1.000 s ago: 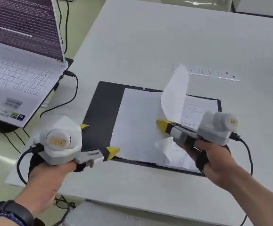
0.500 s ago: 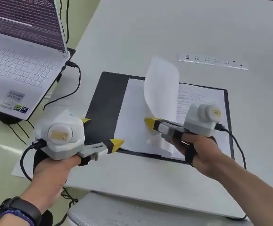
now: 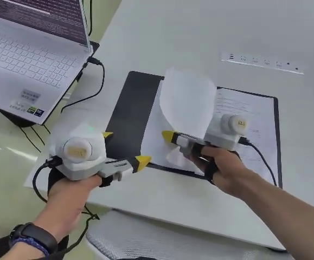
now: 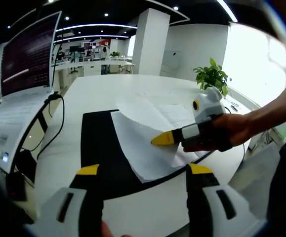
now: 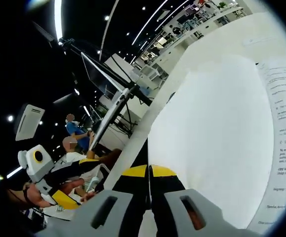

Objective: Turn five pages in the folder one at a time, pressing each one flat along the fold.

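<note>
A black folder [image 3: 125,116] lies open on the white table, with white pages on it. My right gripper [image 3: 169,136] is shut on the lower edge of one page [image 3: 188,103], which stands up curved over the middle of the folder. The same page [image 5: 217,128] spreads wide past the closed yellow tips in the right gripper view. A printed page [image 3: 257,116] lies flat on the folder's right half. My left gripper [image 3: 125,148] hovers open at the folder's near left corner, holding nothing; its yellow tips [image 4: 143,169] frame the folder [image 4: 101,148] and the other gripper [image 4: 165,138].
An open laptop [image 3: 34,51] sits at the far left with black cables [image 3: 94,89] trailing toward the folder. A white power strip [image 3: 262,62] lies beyond the folder. Loose paper [image 3: 45,168] lies under my left hand near the table's front edge.
The right gripper has carried the lifted page leftward, from over the right half toward the folder's middle. The left gripper stays open near the front left corner. The head camera has shifted.
</note>
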